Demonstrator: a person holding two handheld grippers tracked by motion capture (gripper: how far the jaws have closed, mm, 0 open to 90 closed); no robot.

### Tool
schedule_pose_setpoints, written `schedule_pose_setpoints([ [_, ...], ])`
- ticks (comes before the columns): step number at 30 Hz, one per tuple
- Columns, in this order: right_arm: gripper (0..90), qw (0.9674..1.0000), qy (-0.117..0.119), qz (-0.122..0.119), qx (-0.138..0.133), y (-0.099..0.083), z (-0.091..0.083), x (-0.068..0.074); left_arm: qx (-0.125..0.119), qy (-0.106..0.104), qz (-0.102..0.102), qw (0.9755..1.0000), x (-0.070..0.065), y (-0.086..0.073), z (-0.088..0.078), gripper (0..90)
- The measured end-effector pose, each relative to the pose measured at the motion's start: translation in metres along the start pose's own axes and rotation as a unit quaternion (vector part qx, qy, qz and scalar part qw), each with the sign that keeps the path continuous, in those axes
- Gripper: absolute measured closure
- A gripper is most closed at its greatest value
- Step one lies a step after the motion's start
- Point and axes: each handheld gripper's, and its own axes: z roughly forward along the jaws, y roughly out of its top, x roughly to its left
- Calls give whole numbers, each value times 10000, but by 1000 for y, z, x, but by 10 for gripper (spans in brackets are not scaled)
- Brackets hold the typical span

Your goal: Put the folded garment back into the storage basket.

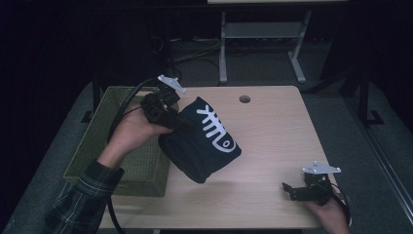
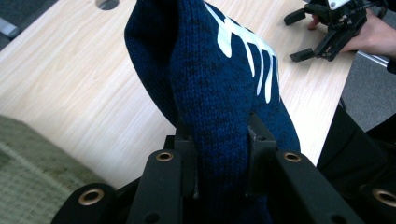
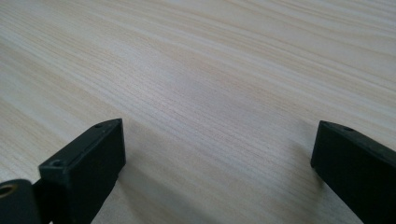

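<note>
A dark blue knitted garment [image 1: 202,141] with a white fishbone design hangs folded over the left part of the wooden table [image 1: 277,136]. My left gripper [image 1: 179,122] is shut on its upper edge and holds it up off the tabletop. In the left gripper view the knit [image 2: 210,79] is pinched thick between both jaws of my left gripper [image 2: 218,137]. At the front right corner my right gripper [image 1: 291,190] rests open on the table in a hand. The right gripper view has my right gripper [image 3: 219,149] with its jaws wide apart over bare wood.
A green woven basket [image 1: 97,136] stands against the table's left side, under the left forearm. A round cable hole [image 1: 244,99] sits near the far edge. Behind the table stands the white frame of another desk [image 1: 223,53].
</note>
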Motion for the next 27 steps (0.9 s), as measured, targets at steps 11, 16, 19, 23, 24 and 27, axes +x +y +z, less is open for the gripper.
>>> schedule_pose_setpoints([
  [11, 28, 10000, -1, -2, -4, 0, 0, 0, -45, 325, -227, 9992, 16, -16, -34, 720],
  [16, 28, 10000, -6, -7, -6, 0, 0, 0, -160, 442, -382, 9982, 25, -26, -48, 721],
  [19, 28, 10000, -12, -5, -9, 0, 1, 0, -240, 524, -501, 9971, 30, -32, -57, 720],
  [23, 28, 10000, -12, 2, -7, 0, 1, 0, -306, 605, -608, 9958, 36, -38, -69, 720],
  [24, 28, 10000, -12, 7, -7, 0, 1, 0, -336, 608, -637, 9955, 37, -39, -71, 721],
  [27, 28, 10000, -11, 12, -3, 0, 0, 0, -368, 641, -689, 9949, 39, -44, -77, 720],
])
